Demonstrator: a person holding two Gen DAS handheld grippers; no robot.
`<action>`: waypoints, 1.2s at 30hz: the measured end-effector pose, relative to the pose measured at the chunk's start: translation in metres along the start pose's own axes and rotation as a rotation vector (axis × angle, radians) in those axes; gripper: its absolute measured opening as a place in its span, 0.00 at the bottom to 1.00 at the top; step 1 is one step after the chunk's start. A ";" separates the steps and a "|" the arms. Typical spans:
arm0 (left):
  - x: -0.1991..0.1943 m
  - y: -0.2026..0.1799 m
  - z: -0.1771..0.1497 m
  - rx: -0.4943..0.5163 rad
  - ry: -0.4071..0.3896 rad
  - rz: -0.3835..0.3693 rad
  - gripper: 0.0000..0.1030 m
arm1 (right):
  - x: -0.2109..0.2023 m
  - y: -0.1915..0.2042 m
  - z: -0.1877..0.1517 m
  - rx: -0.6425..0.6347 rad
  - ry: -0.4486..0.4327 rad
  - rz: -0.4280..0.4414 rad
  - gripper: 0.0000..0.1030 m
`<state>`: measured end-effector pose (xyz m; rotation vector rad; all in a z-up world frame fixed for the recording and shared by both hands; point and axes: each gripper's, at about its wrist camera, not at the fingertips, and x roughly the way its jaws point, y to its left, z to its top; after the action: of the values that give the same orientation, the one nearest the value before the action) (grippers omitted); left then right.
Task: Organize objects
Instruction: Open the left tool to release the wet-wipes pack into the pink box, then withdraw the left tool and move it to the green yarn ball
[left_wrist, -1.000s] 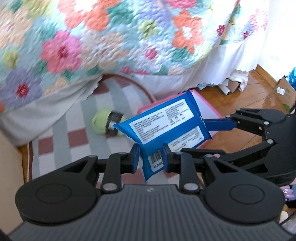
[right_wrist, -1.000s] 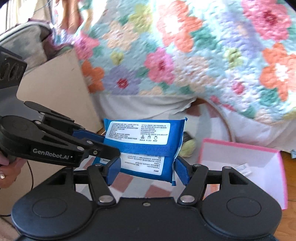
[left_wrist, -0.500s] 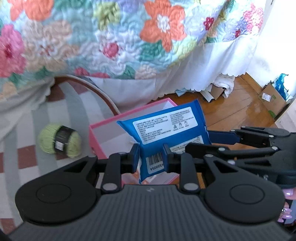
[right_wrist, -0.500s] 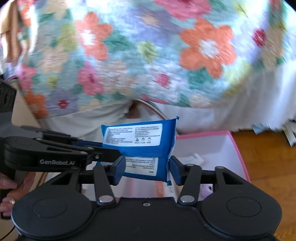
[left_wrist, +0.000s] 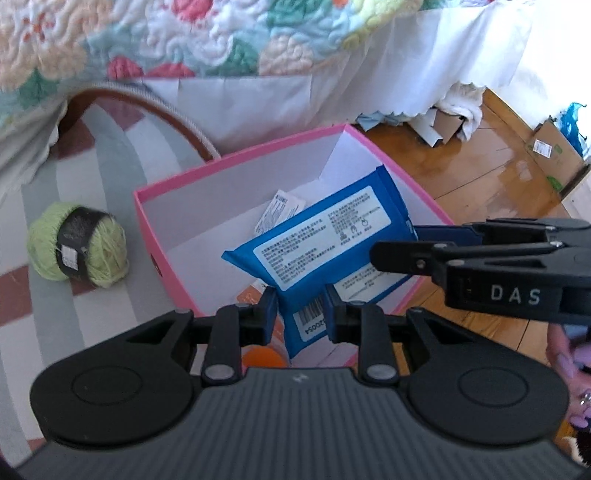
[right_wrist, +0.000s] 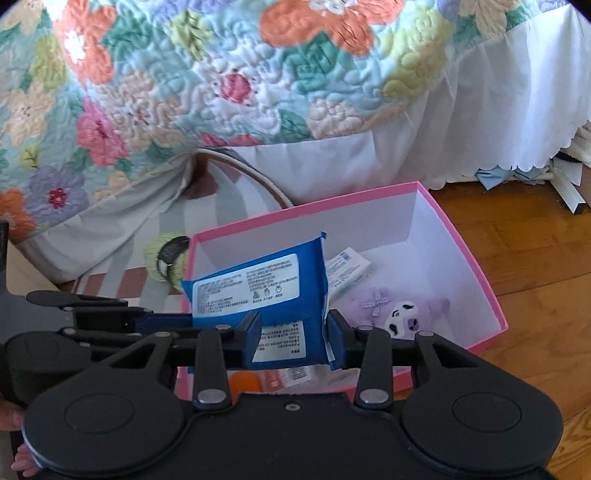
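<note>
Still out on the striped rug (left_wrist: 48, 332), a green yarn ball (left_wrist: 78, 246) waits its turn. Over the pink box (left_wrist: 147, 229), both claws — left claw (left_wrist: 301, 308), right claw (right_wrist: 293, 334) — are clamped on one blue wipes pack (left_wrist: 317, 243), not yet let go. Inside lie a purple plush toy (right_wrist: 400, 312), a small white carton (right_wrist: 347, 269) and something orange — so I'd guess the job is about half done.

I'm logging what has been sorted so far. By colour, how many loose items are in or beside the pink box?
Blue: 1, plastic wipes pack held over the pink cardboard box
Purple: 1, plush toy
White: 1, small carton
Orange: 1, packet
Green: 1, yarn ball
Total: 5
</note>
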<state>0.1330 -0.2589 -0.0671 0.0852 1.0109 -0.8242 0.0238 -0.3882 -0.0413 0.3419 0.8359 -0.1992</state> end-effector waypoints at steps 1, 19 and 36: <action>0.005 0.003 0.000 -0.023 0.017 -0.003 0.24 | 0.005 -0.001 0.000 0.004 0.007 -0.004 0.43; -0.048 0.032 0.008 -0.027 -0.033 0.073 0.42 | 0.026 0.023 -0.010 -0.124 0.020 -0.163 0.47; -0.204 0.083 0.001 0.005 -0.004 0.159 0.46 | -0.101 0.131 0.003 -0.410 0.048 0.146 0.59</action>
<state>0.1333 -0.0844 0.0675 0.1659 0.9852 -0.6815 0.0002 -0.2637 0.0651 0.0219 0.8728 0.1181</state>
